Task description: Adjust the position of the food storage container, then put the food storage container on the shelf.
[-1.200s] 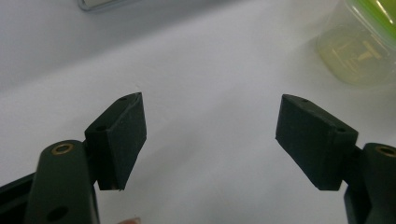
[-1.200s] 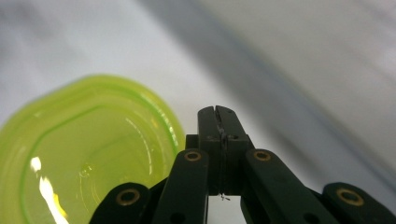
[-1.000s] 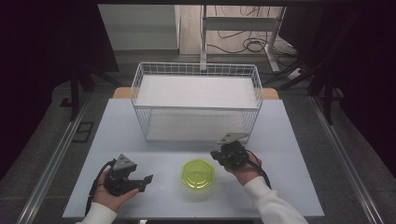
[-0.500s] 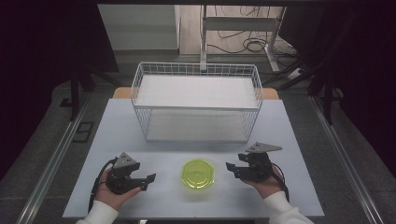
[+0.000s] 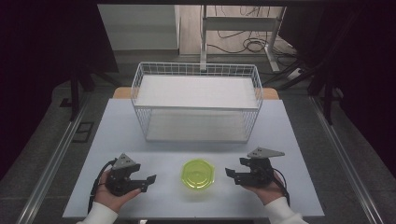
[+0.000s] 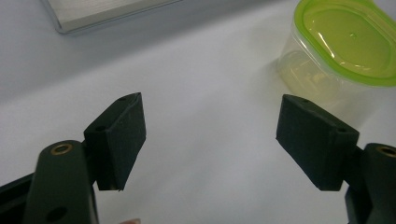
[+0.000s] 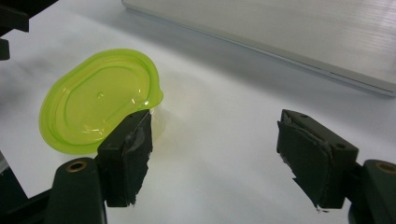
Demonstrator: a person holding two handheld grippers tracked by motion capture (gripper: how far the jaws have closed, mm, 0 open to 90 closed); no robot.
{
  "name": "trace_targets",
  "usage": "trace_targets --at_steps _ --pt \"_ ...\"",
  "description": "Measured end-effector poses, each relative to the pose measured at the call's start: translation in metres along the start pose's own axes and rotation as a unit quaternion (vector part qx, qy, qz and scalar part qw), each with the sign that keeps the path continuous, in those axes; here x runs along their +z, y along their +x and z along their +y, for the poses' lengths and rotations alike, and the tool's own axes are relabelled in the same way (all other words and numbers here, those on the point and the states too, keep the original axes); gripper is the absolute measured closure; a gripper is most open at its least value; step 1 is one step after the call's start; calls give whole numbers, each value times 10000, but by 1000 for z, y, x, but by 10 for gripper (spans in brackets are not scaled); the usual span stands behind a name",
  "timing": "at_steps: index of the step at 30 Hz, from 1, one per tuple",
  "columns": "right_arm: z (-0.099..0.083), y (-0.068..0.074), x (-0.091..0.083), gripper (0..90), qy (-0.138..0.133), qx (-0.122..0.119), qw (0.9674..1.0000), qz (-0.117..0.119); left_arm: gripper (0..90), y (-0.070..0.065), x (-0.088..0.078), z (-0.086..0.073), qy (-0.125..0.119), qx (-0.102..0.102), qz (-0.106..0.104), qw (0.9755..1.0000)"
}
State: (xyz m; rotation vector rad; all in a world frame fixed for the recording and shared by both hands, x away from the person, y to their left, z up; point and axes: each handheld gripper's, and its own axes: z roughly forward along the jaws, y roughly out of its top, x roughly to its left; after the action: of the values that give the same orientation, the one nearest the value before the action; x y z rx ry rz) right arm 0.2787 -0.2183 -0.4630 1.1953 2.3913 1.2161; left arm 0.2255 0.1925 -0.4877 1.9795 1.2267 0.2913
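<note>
Item 1: green-lidded container (image 5: 198, 173), lid on, standing on the bench (image 5: 299, 140) between both grippers, in front of the wire basket (image 5: 196, 100).

Item 2: left gripper (image 5: 148, 179), jaws released, nothing between them.

Item 3: right gripper (image 5: 229, 173), jaws just opened wide, gripping nothing.

Progress: container untouched; grasping and any moving remain.

The gripper views reveal its clear walls; the high view shows just the lid.
</note>
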Motion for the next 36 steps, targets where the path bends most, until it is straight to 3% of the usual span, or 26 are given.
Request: trace_targets --at_steps 9,15,19,25,28,32,36 --pt "-3 2 2 257 -6 -119 9999 18 249 0 1 1 -44 -91 -124 9999" --pt "-5 3 1 252 -30 -143 9999 -56 245 0 -1 0 -25 -68 -74 9999" --pt "-5 5 -1 242 -97 -134 9999 -3 233 -1 0 6 -108 -119 -177 9997" --pt "-5 8 0 252 -185 -152 9996 126 228 -8 10 12 -89 -238 -496 9984" --pt "-4 8 -1 260 -265 -28 9993 274 221 -10 17 15 -73 -316 -658 9973" --pt "-5 6 -1 263 -301 112 9989 336 224 -7 22 19 -86 -583 -985 9934" --pt "-5 7 -1 275 -326 203 9984 415 250 -7 25 25 -128 -762 -1148 9904"
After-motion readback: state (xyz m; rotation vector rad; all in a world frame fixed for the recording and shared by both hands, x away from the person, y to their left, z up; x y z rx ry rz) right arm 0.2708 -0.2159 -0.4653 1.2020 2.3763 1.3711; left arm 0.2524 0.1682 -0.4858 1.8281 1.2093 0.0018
